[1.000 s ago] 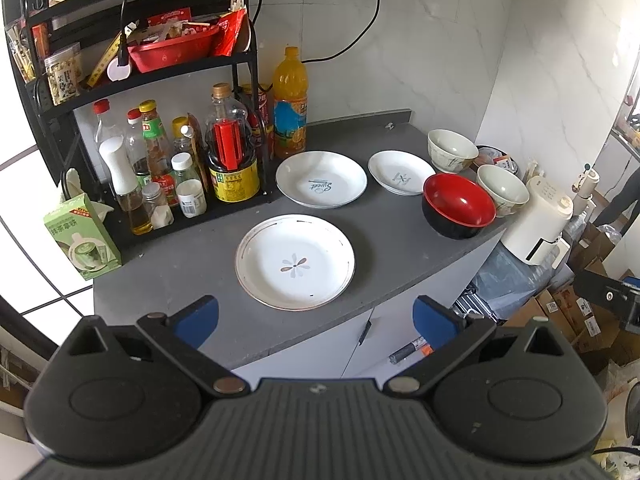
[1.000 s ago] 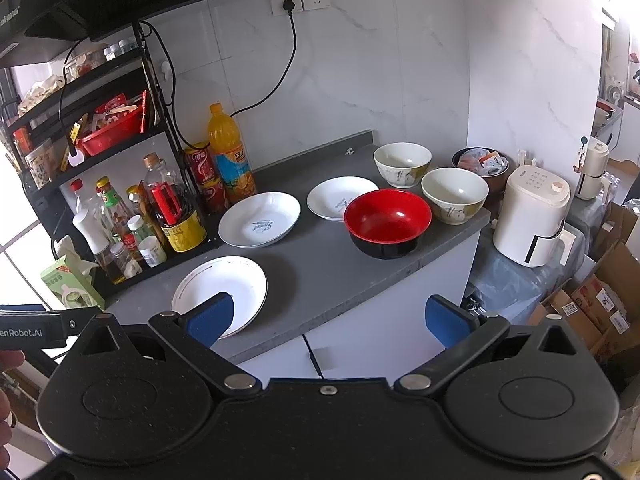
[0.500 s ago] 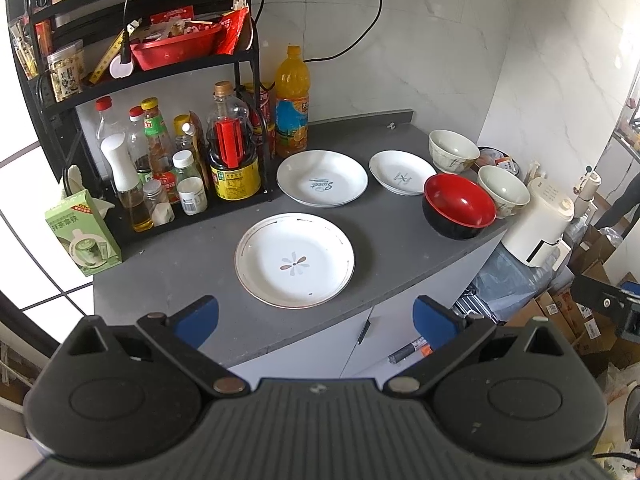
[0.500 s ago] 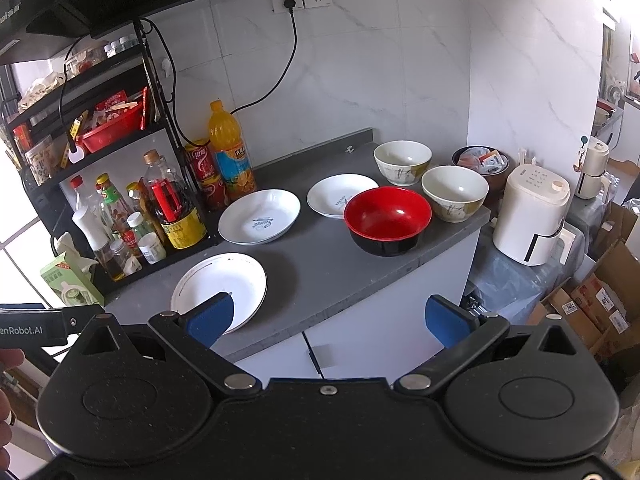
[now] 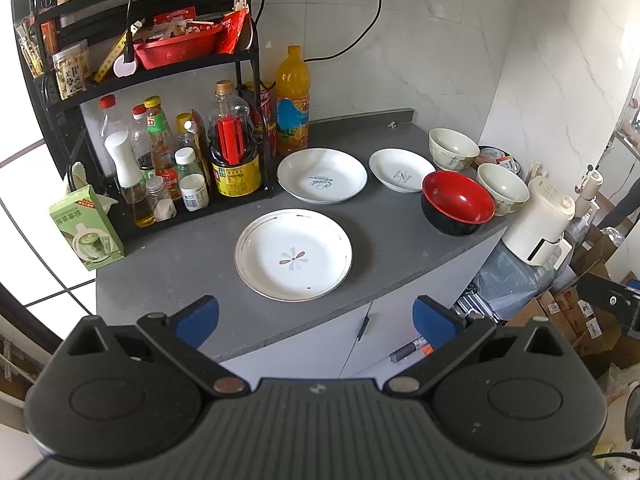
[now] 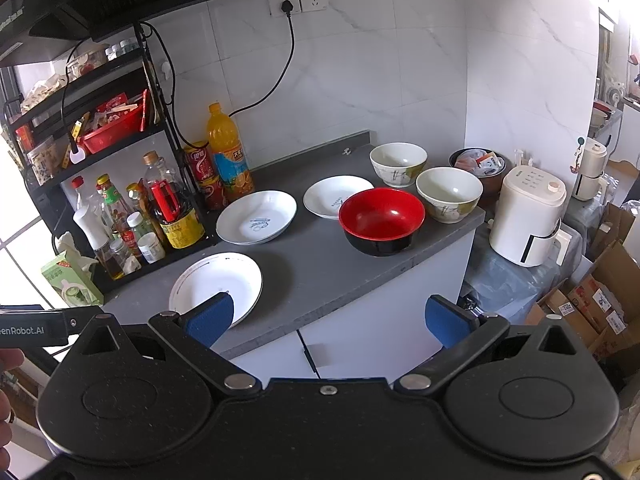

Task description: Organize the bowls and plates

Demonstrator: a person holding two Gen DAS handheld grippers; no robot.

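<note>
Both pairs of jaws stand spread wide and pinch nothing. The left gripper (image 5: 316, 316) hangs off the front edge of the grey stone counter (image 5: 384, 240), its blue pads low in the frame, aimed at the large white plate with a gold rim and a flower mark (image 5: 293, 254) in the middle of the left wrist view. The right gripper (image 6: 332, 316) is likewise held back from the counter, tilted down, with the glossy red-and-black bowl (image 6: 381, 216) just above centre in its view.

Nothing is stacked yet. The white plate with blue script (image 5: 322, 175) and the smaller white plate (image 5: 401, 169) lie apart in a row behind, right of centre. Two cream ceramic bowls (image 5: 453, 148) (image 5: 503, 188) stand at the right end, near the red bowl.

The open, withdrawn pose suggests an approach: plates probably go together, bowls nested.
</note>
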